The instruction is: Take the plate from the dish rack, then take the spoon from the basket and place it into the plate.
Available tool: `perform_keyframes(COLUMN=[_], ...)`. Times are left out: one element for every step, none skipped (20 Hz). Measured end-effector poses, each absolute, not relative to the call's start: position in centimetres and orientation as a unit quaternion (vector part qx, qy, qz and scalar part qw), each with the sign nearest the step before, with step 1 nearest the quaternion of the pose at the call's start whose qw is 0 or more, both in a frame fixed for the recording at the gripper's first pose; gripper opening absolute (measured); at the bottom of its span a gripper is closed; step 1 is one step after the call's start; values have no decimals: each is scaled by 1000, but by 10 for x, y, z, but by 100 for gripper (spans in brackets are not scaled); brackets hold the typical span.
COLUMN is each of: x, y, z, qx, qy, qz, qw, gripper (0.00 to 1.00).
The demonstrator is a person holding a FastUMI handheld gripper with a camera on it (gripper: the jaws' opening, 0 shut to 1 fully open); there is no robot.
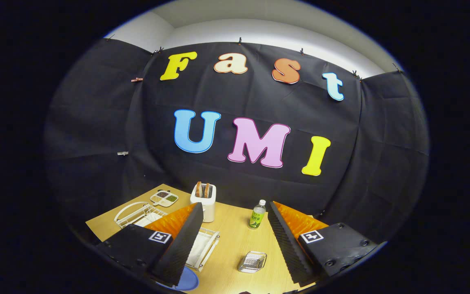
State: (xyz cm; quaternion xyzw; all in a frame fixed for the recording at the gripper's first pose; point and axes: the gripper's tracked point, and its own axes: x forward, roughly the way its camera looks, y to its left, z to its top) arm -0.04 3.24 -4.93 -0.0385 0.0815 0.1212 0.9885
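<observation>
While the claw (pixel 235 241) gapes empty, its finger half hides the plate (pixel 186 281)

I see a white toaster (pixel 203 201) with bread slices standing on the wooden table (pixel 235 237). A green-labelled bottle (pixel 257 214) stands apart from it, and a divided snack tray (pixel 164 198) lies beyond.

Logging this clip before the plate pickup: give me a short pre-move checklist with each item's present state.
1. Gripper open, fingers empty: ok.
2. White dish rack in view on the wooden table: ok.
3. Plate standing in the rack: cannot tell; a blue disc lies under the left finger.
4. Spoon in the small wire basket: cannot tell.
5. Toaster and green bottle stand beyond the fingers, apart from them: ok.
</observation>
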Motion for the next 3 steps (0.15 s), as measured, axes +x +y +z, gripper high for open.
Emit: perform_keyframes(x=[0, 1, 2], y=[33, 34, 35], z=[-51, -51, -53], qx=[-39, -39, -38], qy=[82, 83, 85], qz=[122, 123, 125], qw=[988, 988, 988], gripper=[98, 98, 98])
